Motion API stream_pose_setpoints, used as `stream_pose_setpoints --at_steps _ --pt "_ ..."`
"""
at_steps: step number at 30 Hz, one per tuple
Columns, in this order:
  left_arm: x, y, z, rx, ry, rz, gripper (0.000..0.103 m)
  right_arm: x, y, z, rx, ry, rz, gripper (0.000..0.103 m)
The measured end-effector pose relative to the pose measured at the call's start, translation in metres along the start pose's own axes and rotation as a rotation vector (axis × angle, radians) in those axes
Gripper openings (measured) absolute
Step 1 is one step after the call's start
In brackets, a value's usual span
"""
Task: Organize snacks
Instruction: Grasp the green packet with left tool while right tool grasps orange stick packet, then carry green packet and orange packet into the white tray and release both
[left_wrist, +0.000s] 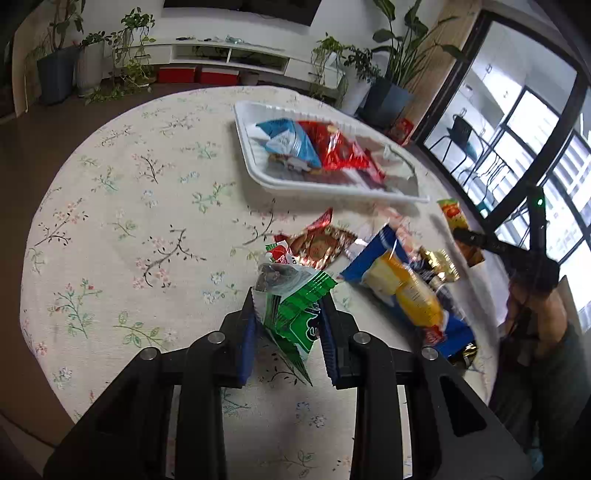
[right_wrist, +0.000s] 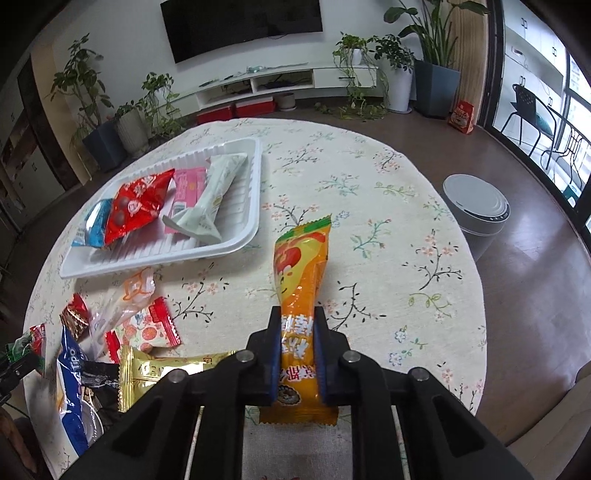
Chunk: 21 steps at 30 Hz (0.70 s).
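Your left gripper (left_wrist: 288, 314) is clenched on a green packet (left_wrist: 295, 310), the blue pads pinching its crumpled sides; the packet is off the round floral table (left_wrist: 122, 221). Your right gripper (right_wrist: 297, 354) is clenched on an orange packet (right_wrist: 301, 280), whose top end points to twelve o'clock in the right wrist view. The white tray (right_wrist: 236, 243) lies at ten o'clock of that packet and holds a red bag (right_wrist: 138, 205), a blue bag (right_wrist: 92, 221), a pink packet (right_wrist: 188, 184) and a pale wrapped bar (right_wrist: 210, 199). Loose snacks lie near the tray's front rim toward seven o'clock: a blue-and-yellow bag (left_wrist: 402, 291), a gold packet (right_wrist: 162, 369) and a brown wafer packet (left_wrist: 317, 245). A grey bin (right_wrist: 476, 210) stands on the floor at two o'clock, beside the table.
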<state>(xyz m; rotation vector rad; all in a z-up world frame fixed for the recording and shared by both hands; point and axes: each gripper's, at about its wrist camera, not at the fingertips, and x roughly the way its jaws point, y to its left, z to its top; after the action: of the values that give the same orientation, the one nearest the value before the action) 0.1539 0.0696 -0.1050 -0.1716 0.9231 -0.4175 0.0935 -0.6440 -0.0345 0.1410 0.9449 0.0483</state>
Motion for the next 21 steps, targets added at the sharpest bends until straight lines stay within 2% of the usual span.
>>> stream_pose_setpoints --at_steps 5,10,14,17,21 --pt "-0.022 0.004 0.025 -0.02 -0.056 -0.037 0.027 -0.014 -0.013 0.006 0.072 -0.061 0.037 0.016" --pt "-0.03 -0.003 0.075 0.026 -0.102 -0.042 0.027 -0.034 -0.012 0.027 0.091 -0.142 0.085 0.016" --pt "-0.018 -0.021 0.129 0.079 -0.122 -0.042 0.027 -0.037 0.016 0.059 0.04 -0.165 0.149 0.016" --pt "0.007 -0.03 0.167 0.098 -0.1 -0.047 0.027 -0.038 0.05 0.085 -0.037 -0.2 0.194 0.016" --pt "0.046 -0.037 0.196 0.117 -0.067 -0.031 0.027 -0.018 0.094 0.112 -0.138 -0.182 0.217 0.016"
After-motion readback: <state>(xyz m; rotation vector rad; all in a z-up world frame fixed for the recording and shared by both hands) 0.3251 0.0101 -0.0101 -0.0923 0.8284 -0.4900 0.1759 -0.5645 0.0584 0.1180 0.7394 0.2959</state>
